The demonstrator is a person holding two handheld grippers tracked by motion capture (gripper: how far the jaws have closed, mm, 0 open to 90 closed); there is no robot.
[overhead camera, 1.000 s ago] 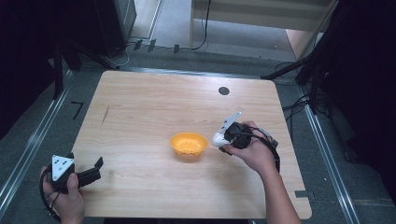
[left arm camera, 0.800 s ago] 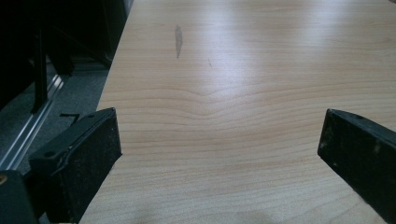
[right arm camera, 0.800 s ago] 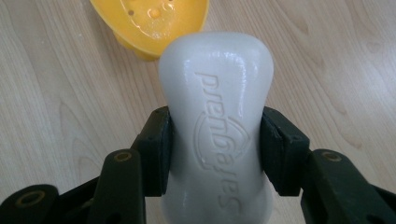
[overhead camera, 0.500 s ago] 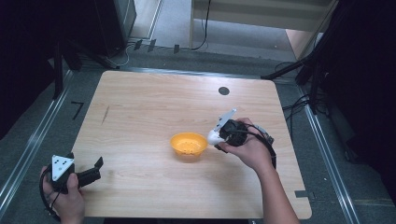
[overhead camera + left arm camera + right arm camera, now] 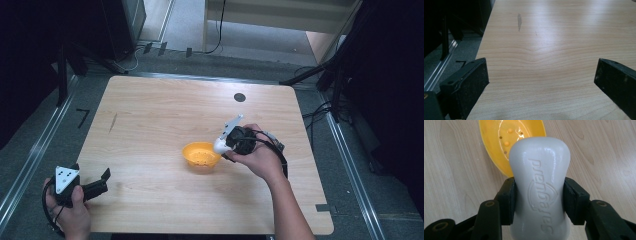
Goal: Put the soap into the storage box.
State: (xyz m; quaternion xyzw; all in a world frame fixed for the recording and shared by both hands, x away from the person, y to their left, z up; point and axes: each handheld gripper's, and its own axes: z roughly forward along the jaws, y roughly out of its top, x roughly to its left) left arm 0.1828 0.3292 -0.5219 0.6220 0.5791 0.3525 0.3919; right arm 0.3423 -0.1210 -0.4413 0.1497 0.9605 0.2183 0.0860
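Two claws over pale wooden table [image 5: 150, 115]: right [image 5: 539, 195] clenching white soap [image 5: 539, 182], left [image 5: 541, 82] released.

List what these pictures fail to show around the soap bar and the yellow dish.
- Soap bar: its lower end is cut off by the bottom edge of the right gripper view; its sides are covered by the right gripper.
- Yellow dish: its near part is hidden behind the soap; its top is cut off.
- High view: the embossed lettering is too small.
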